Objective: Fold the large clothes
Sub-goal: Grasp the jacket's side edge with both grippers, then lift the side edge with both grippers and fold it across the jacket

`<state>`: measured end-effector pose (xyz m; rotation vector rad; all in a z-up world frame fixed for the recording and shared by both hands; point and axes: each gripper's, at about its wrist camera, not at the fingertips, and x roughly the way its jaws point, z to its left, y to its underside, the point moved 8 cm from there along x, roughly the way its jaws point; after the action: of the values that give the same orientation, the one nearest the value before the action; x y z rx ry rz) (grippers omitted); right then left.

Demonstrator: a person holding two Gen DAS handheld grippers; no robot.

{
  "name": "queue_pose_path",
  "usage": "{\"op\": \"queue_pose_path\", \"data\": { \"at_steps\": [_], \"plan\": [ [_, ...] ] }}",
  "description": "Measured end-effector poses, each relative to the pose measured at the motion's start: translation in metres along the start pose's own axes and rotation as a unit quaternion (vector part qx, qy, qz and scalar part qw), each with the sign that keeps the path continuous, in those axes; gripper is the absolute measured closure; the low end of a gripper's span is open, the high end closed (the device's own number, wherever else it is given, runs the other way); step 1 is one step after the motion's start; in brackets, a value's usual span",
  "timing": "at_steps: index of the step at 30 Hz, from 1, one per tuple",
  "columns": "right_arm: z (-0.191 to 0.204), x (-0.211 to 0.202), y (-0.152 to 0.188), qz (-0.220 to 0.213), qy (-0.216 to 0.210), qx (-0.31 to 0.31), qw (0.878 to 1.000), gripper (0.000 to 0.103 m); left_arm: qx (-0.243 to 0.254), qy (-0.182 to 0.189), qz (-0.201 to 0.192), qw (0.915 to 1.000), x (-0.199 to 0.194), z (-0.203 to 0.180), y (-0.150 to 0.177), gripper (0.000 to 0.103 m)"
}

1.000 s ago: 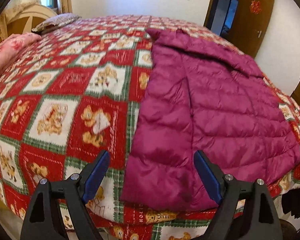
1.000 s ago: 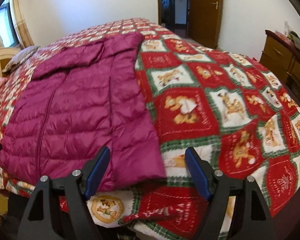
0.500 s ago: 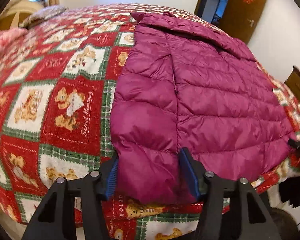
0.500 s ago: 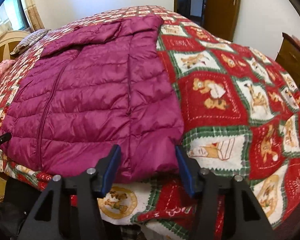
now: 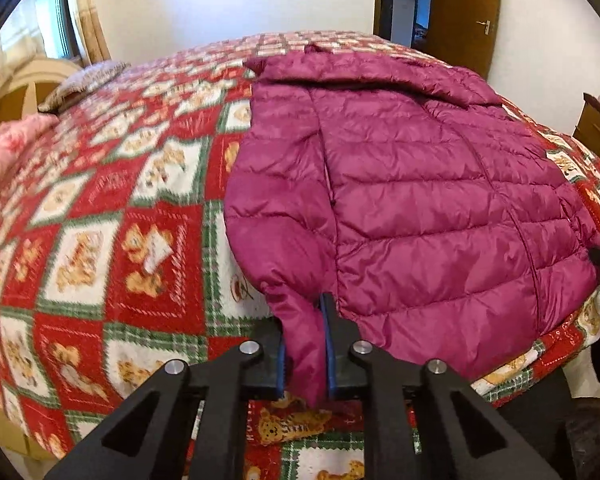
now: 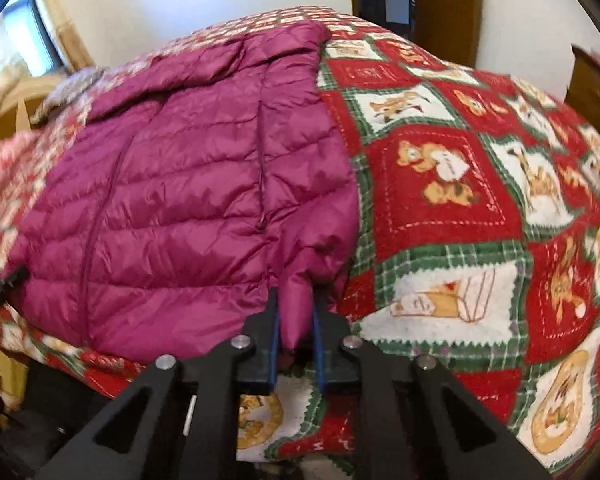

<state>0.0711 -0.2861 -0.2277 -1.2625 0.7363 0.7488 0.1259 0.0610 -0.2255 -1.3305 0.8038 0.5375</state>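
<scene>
Change: both jaws, open earlier, are now pinching the jacket hem.
Left gripper (image 5: 305,344): gripping jacket (image 5: 420,208) corner.
Right gripper (image 6: 296,328): gripping opposite corner.
Bed (image 5: 100,240): carrying the jacket.

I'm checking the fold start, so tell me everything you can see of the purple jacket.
The jacket is a magenta quilted puffer, shiny and padded, with stitched horizontal channels, vertical seams and a collar or hood bunched at its far end. It lies spread flat on the bed's red, green and white bear-patterned blanket, hem toward the near edge. The left hand-held gripper pinches one hem corner and the right hand-held gripper pinches the other, bunching the fabric there.
</scene>
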Motion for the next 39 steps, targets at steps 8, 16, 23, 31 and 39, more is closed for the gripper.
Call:
{"op": "queue_pose_path", "data": {
  "at_steps": [8, 16, 23, 31, 39],
  "plan": [
    [0.015, -0.02, -0.01, -0.032, -0.024, -0.01, 0.999, 0.091, -0.005, 0.031, -0.036, 0.9989, -0.025, -0.006, -0.017, 0.093],
    [0.019, -0.03, -0.016, -0.041, -0.036, -0.014, 0.998, 0.091, -0.087, 0.12, 0.005, 0.989, -0.013, 0.026, -0.011, 0.091],
    [0.011, -0.019, -0.009, -0.021, -0.034, -0.001, 0.999, 0.091, -0.118, 0.133, 0.031, 0.9835, -0.002, 0.038, 0.001, 0.088],
    [0.004, -0.012, -0.006, -0.002, -0.059, 0.026, 0.998, 0.077, -0.085, 0.115, 0.051, 0.9884, 0.011, 0.023, 0.01, 0.076],
    [0.009, -0.01, -0.004, -0.01, -0.058, 0.016, 0.998, 0.057, -0.1, 0.127, 0.05, 0.9856, 0.017, 0.022, 0.012, 0.069]
  ]
}}
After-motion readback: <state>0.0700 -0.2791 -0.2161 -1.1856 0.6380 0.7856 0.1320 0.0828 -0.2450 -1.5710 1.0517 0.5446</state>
